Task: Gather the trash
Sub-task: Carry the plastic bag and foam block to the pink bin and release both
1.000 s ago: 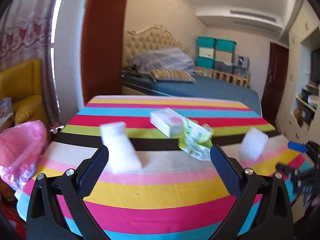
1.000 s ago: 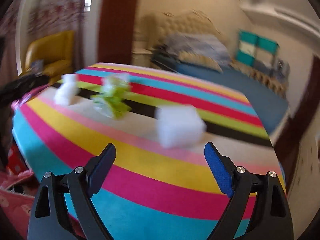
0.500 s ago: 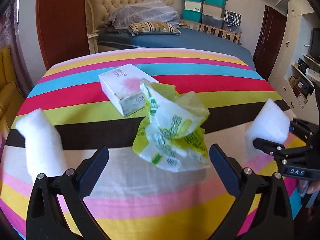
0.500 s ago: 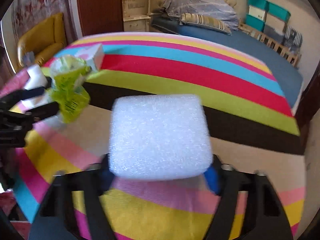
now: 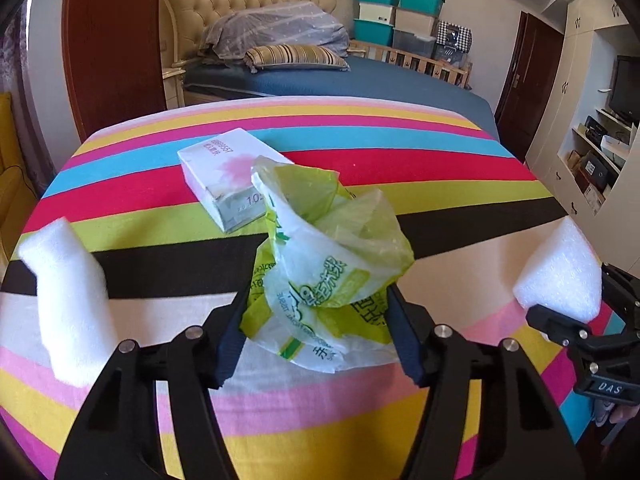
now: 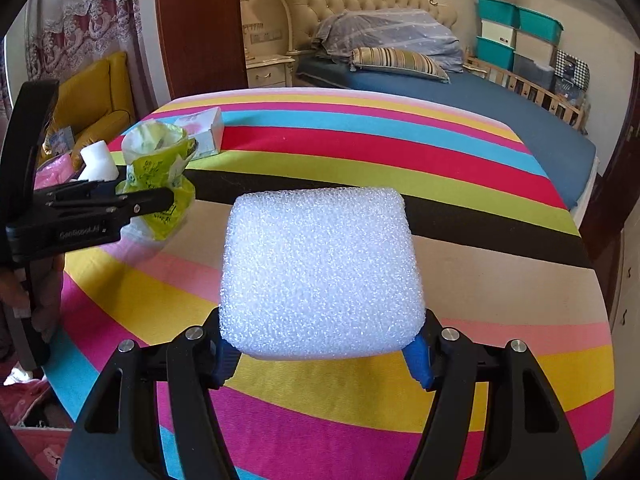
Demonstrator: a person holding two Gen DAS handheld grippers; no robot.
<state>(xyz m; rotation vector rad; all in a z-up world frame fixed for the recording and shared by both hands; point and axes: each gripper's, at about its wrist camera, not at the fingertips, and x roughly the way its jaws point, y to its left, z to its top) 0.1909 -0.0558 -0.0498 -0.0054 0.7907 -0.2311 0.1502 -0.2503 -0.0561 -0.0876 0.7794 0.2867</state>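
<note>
A: While the left wrist view looks across the striped table (image 5: 400,152), what does the left gripper (image 5: 316,320) have?

B: Its jaws are drawn in against a crumpled green plastic bag (image 5: 328,264), which bulges up between them at the centre. A white tissue box (image 5: 224,176) lies on the cloth at 11 o'clock from the bag, just behind it. A loose foam block (image 5: 68,300) stands at 9 o'clock, well apart.

A: And at 3 o'clock?

B: A second foam block (image 5: 560,276) sits in the right gripper (image 5: 568,312), whose tips are partly hidden there.

A: What does the right wrist view show?

B: The right gripper (image 6: 322,344) is narrowed onto that foam block (image 6: 320,272), both blue pads pressing its lower corners, above the table (image 6: 500,280). At 10 o'clock the left gripper (image 6: 132,196) clamps the green bag (image 6: 160,172), with the tissue box (image 6: 204,132) just beyond it and the other foam piece (image 6: 98,164) to its left.
</note>
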